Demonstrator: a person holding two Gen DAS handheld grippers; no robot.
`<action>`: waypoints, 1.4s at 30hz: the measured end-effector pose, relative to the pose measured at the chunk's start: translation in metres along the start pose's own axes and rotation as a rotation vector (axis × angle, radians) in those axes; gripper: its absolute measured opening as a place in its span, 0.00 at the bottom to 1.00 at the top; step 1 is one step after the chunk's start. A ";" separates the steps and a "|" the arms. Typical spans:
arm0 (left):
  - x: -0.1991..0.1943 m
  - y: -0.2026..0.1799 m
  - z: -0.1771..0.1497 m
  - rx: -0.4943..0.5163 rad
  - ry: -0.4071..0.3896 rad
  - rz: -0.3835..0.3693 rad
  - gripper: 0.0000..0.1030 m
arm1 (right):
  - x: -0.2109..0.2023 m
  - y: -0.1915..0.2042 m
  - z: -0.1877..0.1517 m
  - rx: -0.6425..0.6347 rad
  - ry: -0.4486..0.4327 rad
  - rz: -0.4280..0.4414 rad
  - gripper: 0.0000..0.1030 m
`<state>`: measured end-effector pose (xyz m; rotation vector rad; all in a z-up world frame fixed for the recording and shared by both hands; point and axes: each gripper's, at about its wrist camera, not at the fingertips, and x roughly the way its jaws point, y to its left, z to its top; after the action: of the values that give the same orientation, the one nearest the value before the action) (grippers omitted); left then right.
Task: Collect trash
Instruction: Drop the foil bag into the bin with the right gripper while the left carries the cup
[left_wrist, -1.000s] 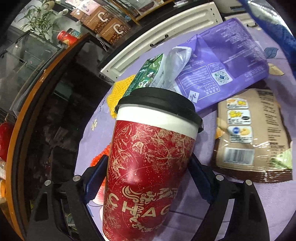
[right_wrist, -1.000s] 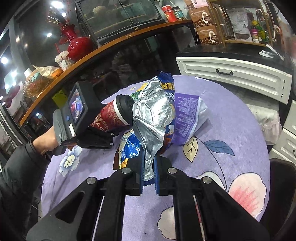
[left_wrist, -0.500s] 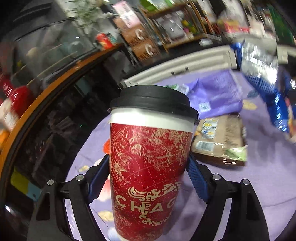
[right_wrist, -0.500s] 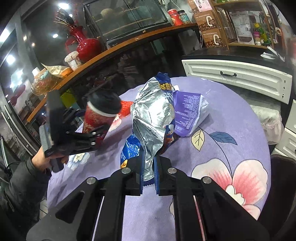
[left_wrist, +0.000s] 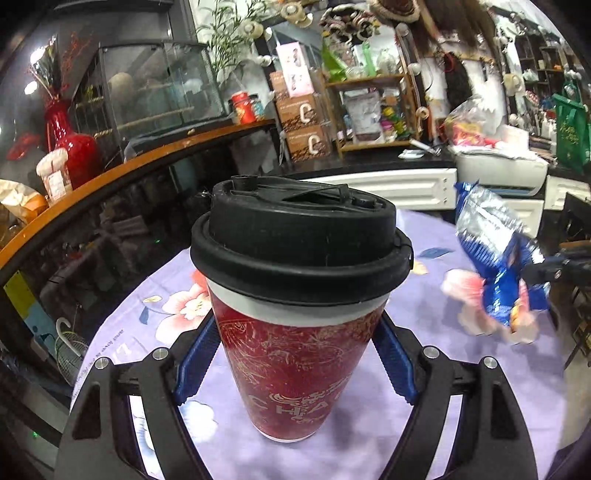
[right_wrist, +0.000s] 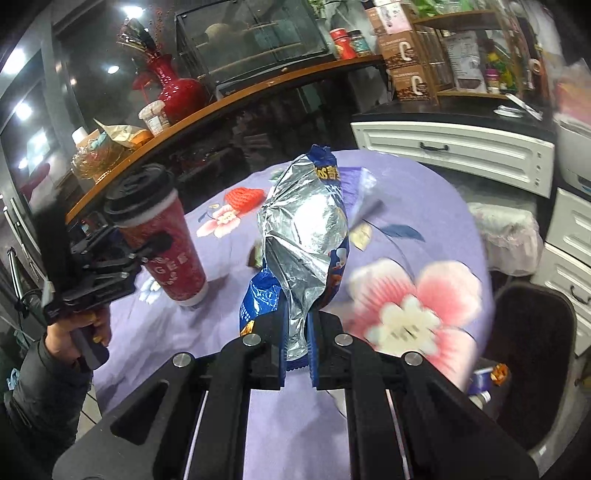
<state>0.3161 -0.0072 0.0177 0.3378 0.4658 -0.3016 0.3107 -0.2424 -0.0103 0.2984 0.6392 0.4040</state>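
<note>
My left gripper (left_wrist: 295, 354) is shut on a red paper cup (left_wrist: 295, 354) with a black lid. It holds the cup upright over the left part of the purple flowered tablecloth (left_wrist: 461, 387). The cup also shows in the right wrist view (right_wrist: 166, 251), held by the left gripper (right_wrist: 122, 258). My right gripper (right_wrist: 297, 350) is shut on a blue and silver chip bag (right_wrist: 306, 236), held up above the table. The bag also shows at the right of the left wrist view (left_wrist: 495, 254).
A purple wrapper (right_wrist: 356, 188) and a red net (right_wrist: 245, 197) lie at the table's far side behind the bag. A dark bin (right_wrist: 532, 354) stands at the table's right edge, with white drawers (right_wrist: 454, 155) behind. A curved wooden counter (right_wrist: 221, 107) runs along the back.
My left gripper has tipped the cup from lying to upright and drawn it to the left, away from the wrappers. My right gripper has lifted the chip bag and moved it to the right.
</note>
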 end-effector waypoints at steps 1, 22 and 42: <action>-0.003 -0.004 0.001 -0.008 -0.008 -0.012 0.75 | -0.004 -0.005 -0.004 0.005 -0.001 -0.007 0.09; -0.007 -0.179 0.065 -0.065 -0.120 -0.375 0.76 | -0.064 -0.204 -0.081 0.158 0.072 -0.417 0.09; 0.024 -0.278 0.063 0.009 -0.037 -0.518 0.76 | -0.002 -0.281 -0.146 0.359 0.191 -0.500 0.37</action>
<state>0.2612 -0.2865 -0.0093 0.2153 0.5113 -0.8125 0.2935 -0.4696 -0.2295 0.4294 0.9457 -0.1691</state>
